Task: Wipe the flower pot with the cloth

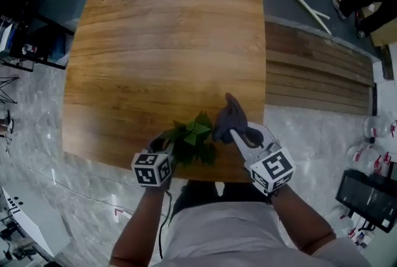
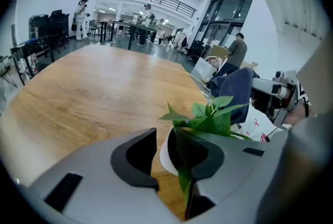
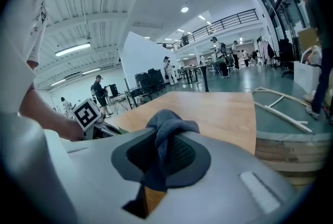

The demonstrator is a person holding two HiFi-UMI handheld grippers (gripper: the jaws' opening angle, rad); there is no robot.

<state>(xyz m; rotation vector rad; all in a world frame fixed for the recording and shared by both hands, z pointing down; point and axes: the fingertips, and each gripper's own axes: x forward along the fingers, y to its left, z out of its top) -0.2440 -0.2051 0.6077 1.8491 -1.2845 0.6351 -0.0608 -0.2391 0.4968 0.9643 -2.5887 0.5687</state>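
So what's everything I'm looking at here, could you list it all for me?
table: one, light wood, middle of the head view
flower pot: one, white, table's near edge
plant: one, green, in the pot
cloth: one, dark grey-blue, right of the plant
planks: several, brown, right of the table
left gripper: one, grey, jaws apart, pot rim between them
right gripper: one, grey, shut on the cloth
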